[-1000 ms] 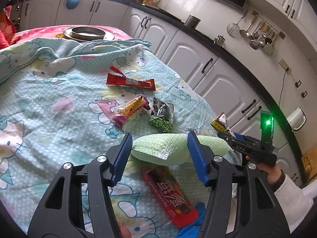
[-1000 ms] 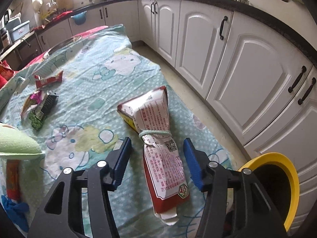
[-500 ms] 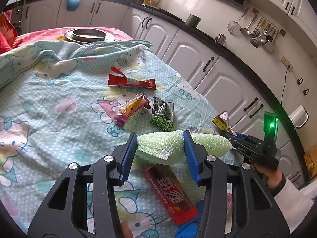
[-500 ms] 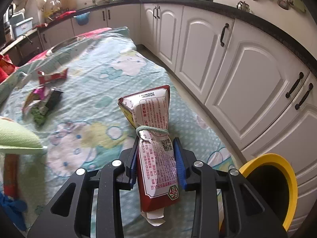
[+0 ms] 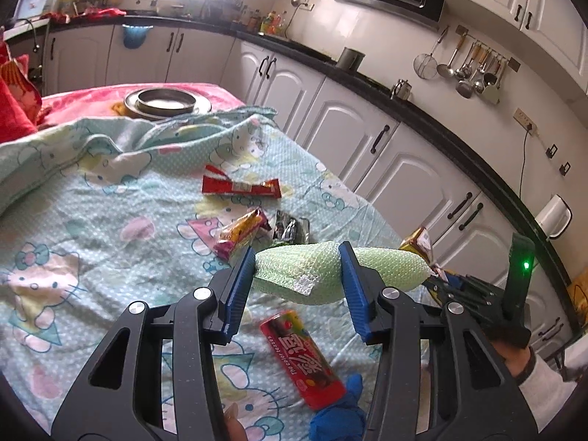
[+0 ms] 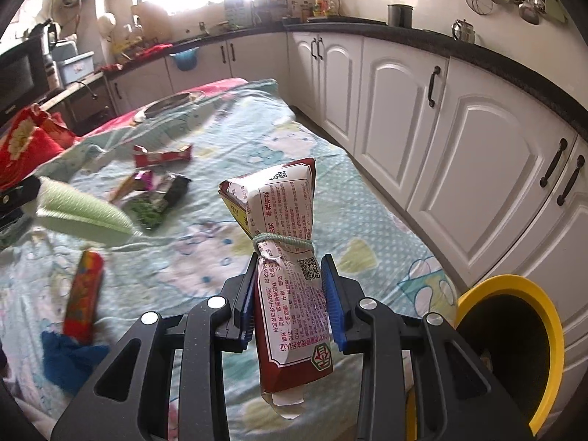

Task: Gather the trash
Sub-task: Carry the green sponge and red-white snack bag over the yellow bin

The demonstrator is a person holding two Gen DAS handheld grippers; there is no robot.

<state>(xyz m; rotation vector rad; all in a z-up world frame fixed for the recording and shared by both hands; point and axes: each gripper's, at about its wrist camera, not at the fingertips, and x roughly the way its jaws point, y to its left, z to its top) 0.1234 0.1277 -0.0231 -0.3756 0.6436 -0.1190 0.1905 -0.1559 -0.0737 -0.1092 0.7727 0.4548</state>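
My left gripper (image 5: 297, 268) is shut on a pale green foam-wrapped bundle (image 5: 386, 268), held clear above the cartoon-print bedspread (image 5: 92, 220). My right gripper (image 6: 288, 283) is shut on a red-and-white snack bag (image 6: 290, 220) tied with green string, lifted off the cover and standing upright. Left on the bedspread are a red tube pack (image 5: 301, 360), a yellow-pink wrapper (image 5: 239, 233), a black-green packet (image 5: 290, 228) and a red wrapper (image 5: 240, 187). The green bundle (image 6: 81, 213) shows at the left of the right wrist view.
A yellow-rimmed black bin (image 6: 514, 349) stands on the floor at the bed's right corner. White cabinets (image 6: 441, 128) run along the right. A metal pan (image 5: 165, 101) sits at the bed's far end. Blue cloth (image 6: 66, 360) lies by the red tube.
Both grippers closed on their items: the left on the green bundle, the right on the tied bag. Both items have since risen off the bedspread.
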